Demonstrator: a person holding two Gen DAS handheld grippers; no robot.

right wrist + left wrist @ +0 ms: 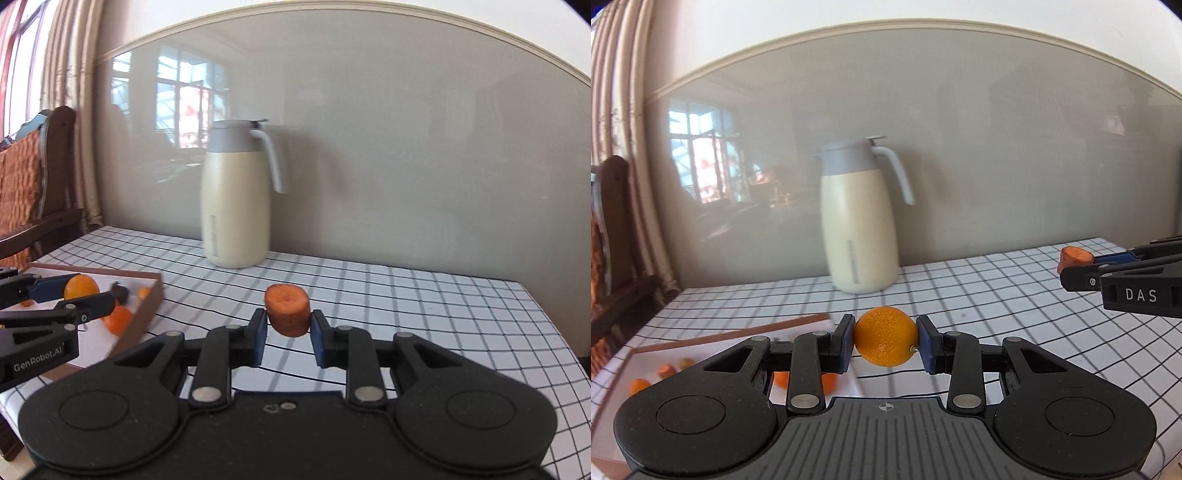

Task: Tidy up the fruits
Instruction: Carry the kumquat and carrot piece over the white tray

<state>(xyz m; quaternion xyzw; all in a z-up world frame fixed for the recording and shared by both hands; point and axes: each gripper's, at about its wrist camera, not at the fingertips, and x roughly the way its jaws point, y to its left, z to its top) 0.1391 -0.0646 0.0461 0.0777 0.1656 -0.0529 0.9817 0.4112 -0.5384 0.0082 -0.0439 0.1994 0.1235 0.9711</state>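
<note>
On the left we see a flat box [147, 310] with a brown rim and a white floor. It sits on the table [406, 295], which has a white cloth with dark squares. Small orange fruit pieces [118, 319] lie inside the box.

Our left gripper [885, 341] is lifted above the table, by the near side of the box. It points forward and tips down a little. Its two blue pads squeeze a small round orange [885, 336], one pad on each side. The tongs are only a little way open, just as wide as the orange.

Behind, near the wall, stands a tall cream jug [858, 221] with a grey lid and handle.

Our right gripper [289, 328] is up in the air to the right of the box, pointing forward and tipping down too. Its tongs are pinched tight on a short, thick carrot chunk [287, 308]. The flat cut top of the chunk faces up. Both grippers are apart from each other.
</note>
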